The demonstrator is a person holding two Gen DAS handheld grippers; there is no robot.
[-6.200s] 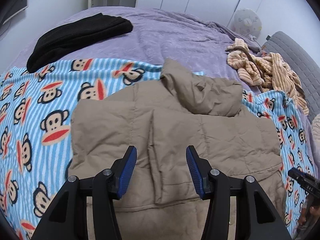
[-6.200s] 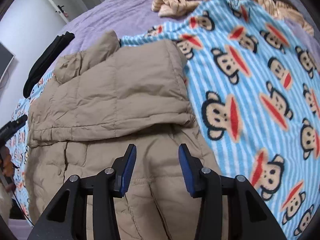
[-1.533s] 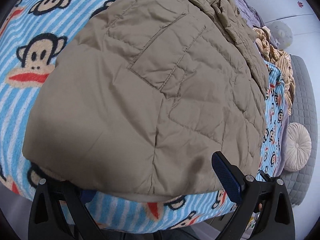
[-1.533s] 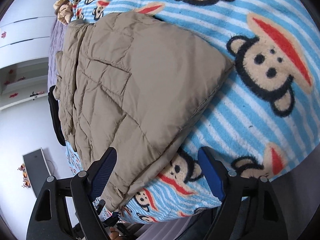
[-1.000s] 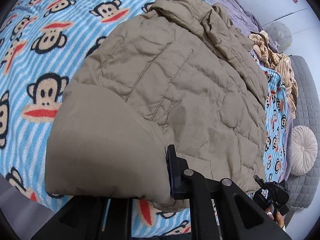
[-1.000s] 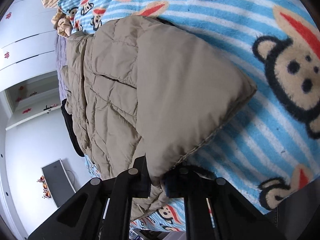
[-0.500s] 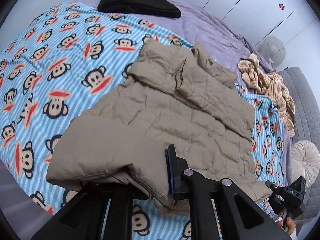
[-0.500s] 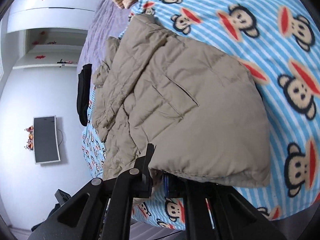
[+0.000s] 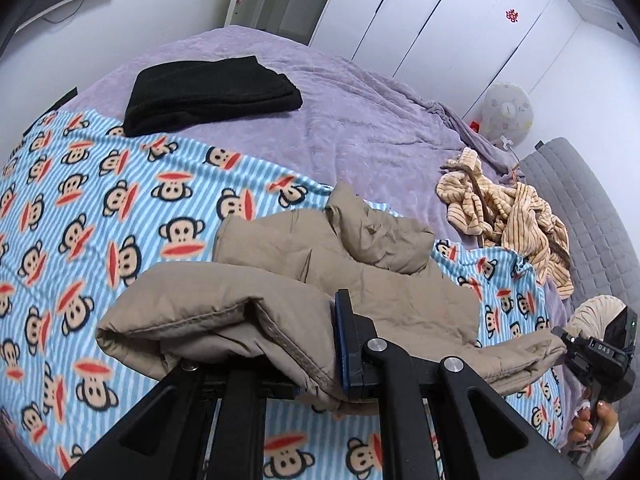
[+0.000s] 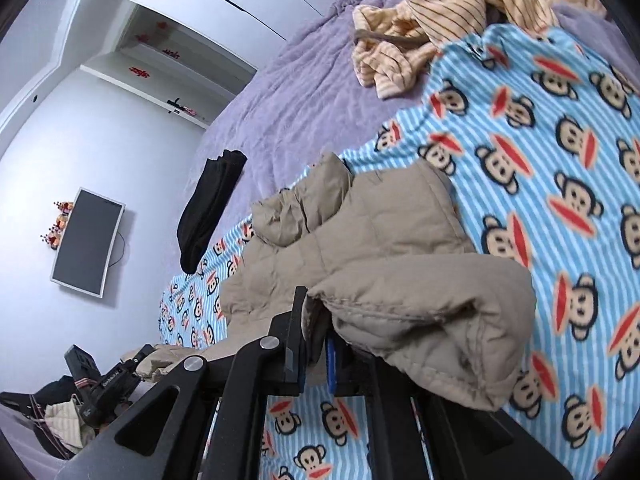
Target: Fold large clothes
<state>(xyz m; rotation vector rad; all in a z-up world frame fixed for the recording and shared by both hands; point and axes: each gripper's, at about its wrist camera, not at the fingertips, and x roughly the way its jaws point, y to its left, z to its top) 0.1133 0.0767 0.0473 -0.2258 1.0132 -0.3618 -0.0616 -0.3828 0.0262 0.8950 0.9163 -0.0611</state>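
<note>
A tan quilted puffer jacket (image 9: 384, 280) lies on a blue striped monkey-print blanket (image 9: 100, 208) on the bed. My left gripper (image 9: 316, 344) is shut on the jacket's bottom hem at its left corner and holds it lifted off the blanket. My right gripper (image 10: 316, 344) is shut on the hem at the right corner of the jacket (image 10: 380, 248), also lifted. The hood (image 9: 376, 232) lies bunched at the far end. The other gripper shows at each view's edge: the right one (image 9: 596, 352), the left one (image 10: 104, 380).
A folded black garment (image 9: 208, 92) lies far left on the purple bedspread (image 9: 360, 120). A striped cream garment (image 9: 504, 208) is heaped far right. A grey padded headboard (image 9: 592, 208) is at the right. White wardrobes stand behind. A TV (image 10: 86, 240) hangs on the wall.
Both grippers closed on the jacket's hem corners and have lifted them up off the blanket. The views have tilted up from the hem to the whole bed.
</note>
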